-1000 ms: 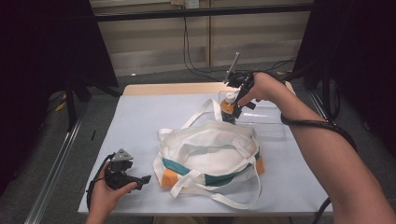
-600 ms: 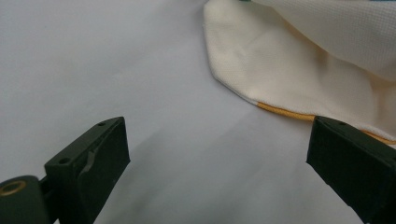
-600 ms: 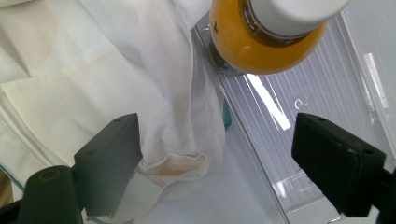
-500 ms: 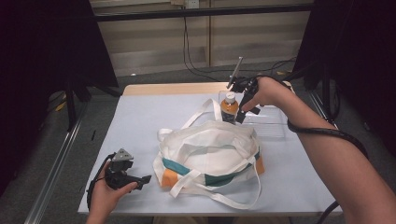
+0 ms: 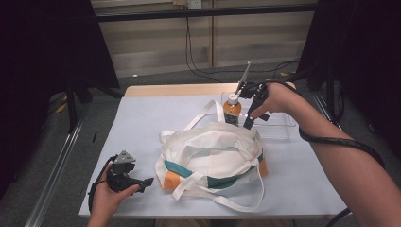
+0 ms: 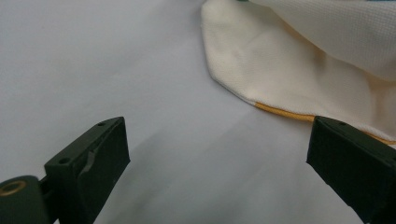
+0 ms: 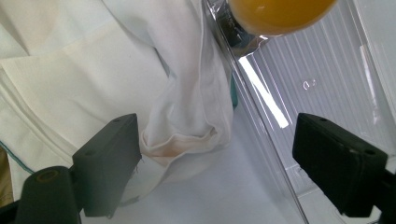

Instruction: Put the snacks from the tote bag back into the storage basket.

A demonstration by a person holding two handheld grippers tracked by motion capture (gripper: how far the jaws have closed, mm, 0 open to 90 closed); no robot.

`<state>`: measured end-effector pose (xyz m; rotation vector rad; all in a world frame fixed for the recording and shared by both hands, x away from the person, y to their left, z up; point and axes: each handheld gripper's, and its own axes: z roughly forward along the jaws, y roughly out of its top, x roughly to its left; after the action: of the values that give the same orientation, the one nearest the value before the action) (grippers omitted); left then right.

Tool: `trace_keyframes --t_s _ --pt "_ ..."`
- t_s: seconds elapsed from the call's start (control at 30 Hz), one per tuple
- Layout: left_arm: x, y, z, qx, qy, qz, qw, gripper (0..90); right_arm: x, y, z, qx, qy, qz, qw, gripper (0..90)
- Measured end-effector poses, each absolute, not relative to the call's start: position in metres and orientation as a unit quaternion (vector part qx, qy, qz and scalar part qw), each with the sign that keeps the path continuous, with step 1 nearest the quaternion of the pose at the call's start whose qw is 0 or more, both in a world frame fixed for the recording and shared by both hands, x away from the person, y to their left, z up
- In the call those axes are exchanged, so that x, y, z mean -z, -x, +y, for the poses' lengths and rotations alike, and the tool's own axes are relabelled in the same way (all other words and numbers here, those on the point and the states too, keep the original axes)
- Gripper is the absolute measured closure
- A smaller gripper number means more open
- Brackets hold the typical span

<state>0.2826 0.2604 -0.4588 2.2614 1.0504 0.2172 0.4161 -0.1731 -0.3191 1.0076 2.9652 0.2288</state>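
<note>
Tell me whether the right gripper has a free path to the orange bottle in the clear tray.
Probably yes. The right gripper hangs with jaws open just beside the orange bottle, which stands upright in the clear tray. Only the tray's low wall and the bag rim lie near; neither covers the bottle.

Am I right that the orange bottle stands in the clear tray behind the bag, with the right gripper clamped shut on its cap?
Not quite. The bottle does stand in the clear tray behind the bag, but the right gripper is not on its cap. The right gripper view shows the jaws open with nothing between them, hanging over the bag's edge and the tray's wall; they have just been opening.
</note>
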Motion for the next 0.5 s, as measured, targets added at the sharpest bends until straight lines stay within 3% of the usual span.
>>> trace_keyframes --t_s 0.5 --pt "0.460 -0.281 0.257 -0.089 -0.858 0.397 0.314 5.3 0.317 -0.399 -0.183 -0.073 -0.314 0.947 0.005 14.7"
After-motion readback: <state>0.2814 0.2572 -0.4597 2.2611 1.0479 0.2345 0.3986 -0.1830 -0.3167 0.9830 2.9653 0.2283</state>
